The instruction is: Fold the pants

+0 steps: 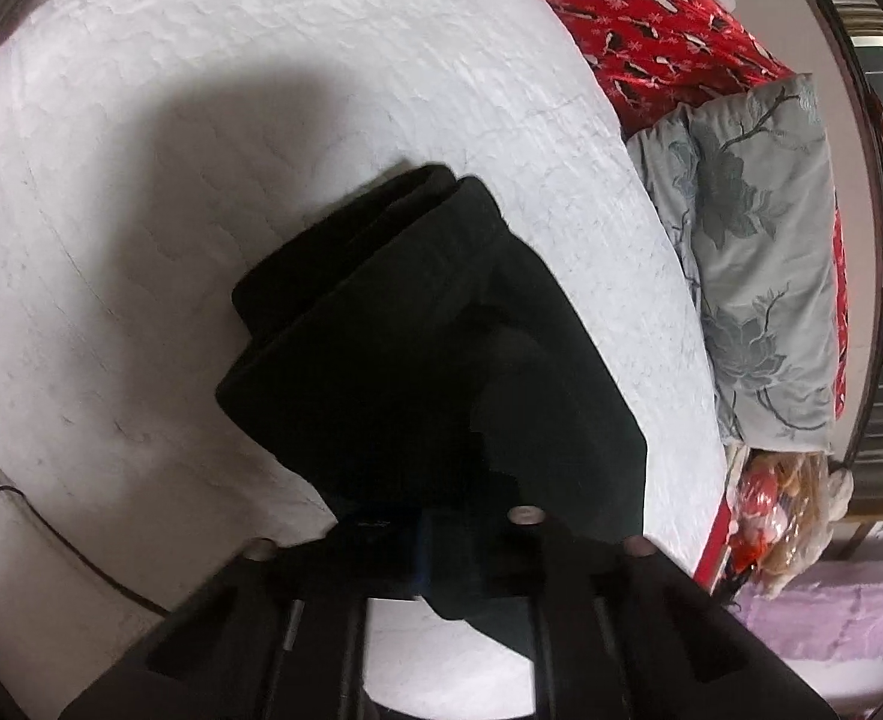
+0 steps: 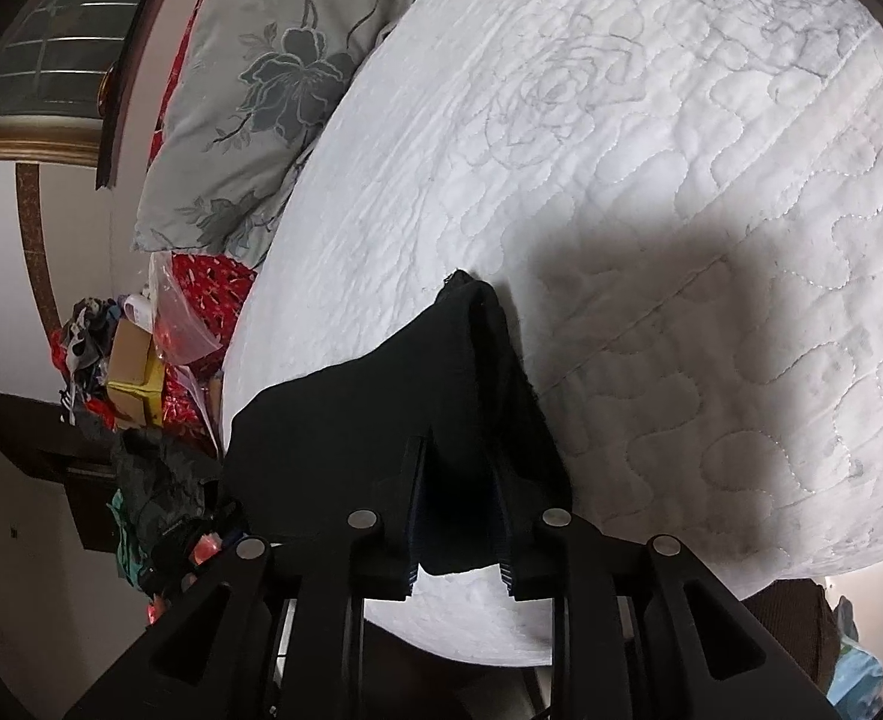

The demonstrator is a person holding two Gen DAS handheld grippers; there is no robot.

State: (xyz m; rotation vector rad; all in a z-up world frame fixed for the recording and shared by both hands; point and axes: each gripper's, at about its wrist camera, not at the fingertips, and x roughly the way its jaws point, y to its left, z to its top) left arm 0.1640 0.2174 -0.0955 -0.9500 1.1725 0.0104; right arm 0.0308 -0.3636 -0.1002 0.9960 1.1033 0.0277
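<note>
In the left wrist view, the white quilted mattress (image 1: pixel 333 60) spreads wide ahead of the left claw (image 1: pixel 441 531) and off to its left side, with lots of bare room there. To the claw's right the mattress edge runs close by, and past that edge sit a grey flower pillow (image 1: pixel 759 252) and a red patterned blanket (image 1: pixel 651 30). A bag of bright things (image 1: pixel 783 516) lies low on the right, near the claw. The black pants (image 1: pixel 417 348) are folded into a thick stack that starts right at the claw and reaches forward onto the mattress. The dark cloth covers the fingers, so it looks like the claw is pinching the pants, but the fingertips are hidden. In the right wrist view, the mattress (image 2: pixel 651 150) is open ahead of the right claw (image 2: pixel 459 468) and to its right, with a big dark shadow on it. The mattress edge curves close on the claw's left, and beyond it lie the same pillow (image 2: pixel 249 90) and a messy pile of clothes and boxes (image 2: pixel 135 372). The pants (image 2: pixel 381 402) hang draped over the claw, and a strip of black cloth sits squeezed between the two fingers (image 2: pixel 408 516), which are pressed on it. The rest of the pants spreads to the claw's left and rises to a peak just ahead.
</note>
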